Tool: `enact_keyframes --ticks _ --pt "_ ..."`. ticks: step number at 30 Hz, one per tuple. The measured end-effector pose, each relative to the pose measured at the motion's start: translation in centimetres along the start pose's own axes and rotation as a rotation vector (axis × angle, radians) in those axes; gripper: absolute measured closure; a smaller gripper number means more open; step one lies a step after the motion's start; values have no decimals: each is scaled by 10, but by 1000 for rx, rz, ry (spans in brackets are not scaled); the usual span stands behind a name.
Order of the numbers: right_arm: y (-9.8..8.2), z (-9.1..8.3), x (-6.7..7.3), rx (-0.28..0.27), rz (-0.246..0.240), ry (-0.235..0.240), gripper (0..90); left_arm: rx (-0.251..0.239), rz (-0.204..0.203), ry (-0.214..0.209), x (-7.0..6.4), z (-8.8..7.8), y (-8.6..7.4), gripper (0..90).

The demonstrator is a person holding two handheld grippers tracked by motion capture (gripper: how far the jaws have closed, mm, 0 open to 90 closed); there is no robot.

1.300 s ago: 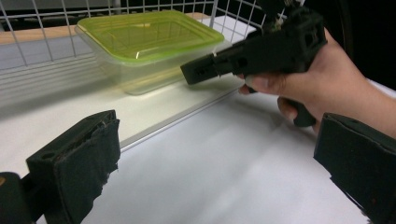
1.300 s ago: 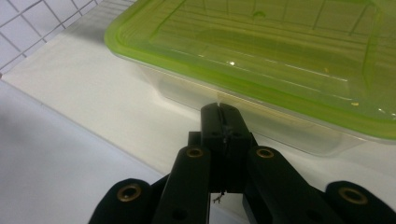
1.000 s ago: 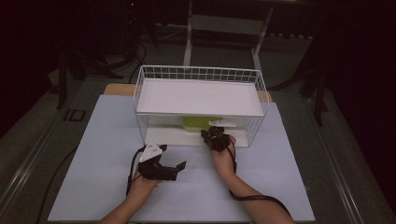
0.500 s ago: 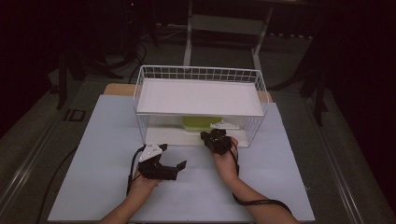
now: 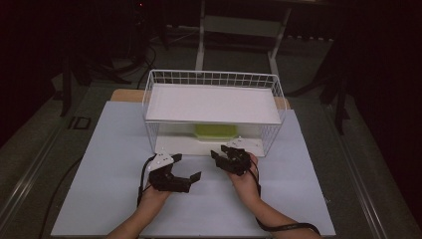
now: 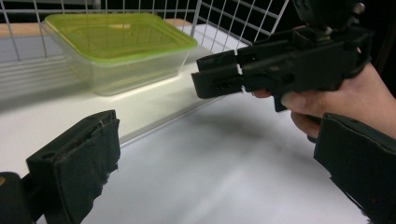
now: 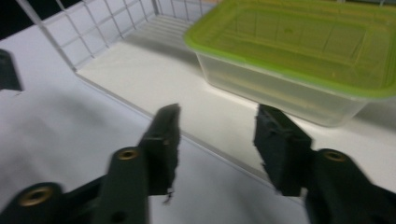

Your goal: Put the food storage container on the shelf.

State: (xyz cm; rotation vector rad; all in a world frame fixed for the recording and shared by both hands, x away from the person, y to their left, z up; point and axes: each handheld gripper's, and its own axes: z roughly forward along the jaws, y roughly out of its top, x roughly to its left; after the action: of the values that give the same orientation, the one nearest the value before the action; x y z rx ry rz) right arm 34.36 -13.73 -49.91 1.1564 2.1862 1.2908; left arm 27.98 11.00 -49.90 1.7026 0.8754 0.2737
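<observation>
Facing one green-lidded container (image 7: 299, 60), two grippers

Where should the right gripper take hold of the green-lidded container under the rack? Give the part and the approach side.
Probably the near edge of the container, gripped at the lid rim with one jaw above and one below. Come in low from the rack's open front, since the shelf blocks reaching from above. The right gripper already faces it, open.

The high view looks forward and down across the whole worktop (image 5: 99, 164), while both gripper views sit low and close, facing the green-lidded container (image 6: 116, 46) and the white wire rack (image 5: 214, 102), which all three share.
</observation>
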Motion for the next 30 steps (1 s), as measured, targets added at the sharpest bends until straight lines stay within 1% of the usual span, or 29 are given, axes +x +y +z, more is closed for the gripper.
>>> enact_keyframes --ticks 2,3,5,6,7,8,9,10,11,12,13,14,15,16,18,19,20,21,22,23,25,26,27,28,29,30 --pt "1 -5 1 -24 2 16 386 8 17 -2 -1 -2 4 11" --pt "2 -9 1 -25 20 31 358 10 26 -3 -1 -3 5 11" --pt "3 -13 0 -28 34 62 337 7 44 -13 -3 -6 8 11" --pt "3 -16 1 -29 33 73 305 8 53 -20 -4 -7 10 11" --pt "2 -19 0 -27 24 100 280 5 59 -24 -5 -9 11 11" --pt "2 -21 1 -30 23 106 277 3 63 -27 -6 -10 12 11" --pt "2 -23 1 -34 22 115 255 1 70 -33 -8 -12 13 11" --pt "2 -23 1 -34 22 115 255 1 70 -33 -8 -12 13 10" --pt "1 -28 0 -40 32 146 231 -4 73 -41 -8 -14 14 10" --pt "1 -31 -1 -44 33 162 215 -6 72 -46 -9 -15 14 11" --pt "1 -33 -1 -50 34 168 179 -7 70 -51 -10 -16 15 10" --pt "1 -33 -1 -50 34 168 179 -7 70 -51 -10 -16 15 11" --pt "0 -39 -3 -45 20 173 175 -12 61 -68 -11 -18 16 10" --pt "0 -40 -3 -41 15 175 175 -12 61 -68 -11 -18 16 11" --pt "-1 -43 -4 -46 11 182 174 -6 68 -72 -12 -20 17 11" --pt "-3 -47 -5 -43 12 194 174 -6 77 -81 -14 -22 17 11" --pt "-3 -47 -5 -43 12 194 174 -6 77 -81 -14 -22 17 10" --pt "-5 -51 -6 -36 11 201 174 -14 77 -97 -15 -23 17 11" --pt "-6 -54 -5 -35 10 204 174 -14 77 -97 -15 -23 17 11" --pt "-7 -56 -5 -35 3 203 174 -13 78 -108 -16 -25 17 11" --pt "-9 -61 -4 -39 -8 206 174 -15 74 -117 -17 -26 17 10" --pt "-9 -61 -4 -39 -8 206 174 -15 74 -117 -17 -26 17 11" --pt "-11 -65 -2 -35 -21 212 174 -17 77 -111 -17 -27 15 11" --pt "-11 -65 -2 -35 -21 212 174 -17 77 -111 -17 -27 15 11" --pt "-13 -69 -2 -38 -33 209 174 -19 78 -115 -18 -29 14 10" --pt "-14 -71 -3 -39 -32 212 174 -19 78 -115 -18 -29 14 10"
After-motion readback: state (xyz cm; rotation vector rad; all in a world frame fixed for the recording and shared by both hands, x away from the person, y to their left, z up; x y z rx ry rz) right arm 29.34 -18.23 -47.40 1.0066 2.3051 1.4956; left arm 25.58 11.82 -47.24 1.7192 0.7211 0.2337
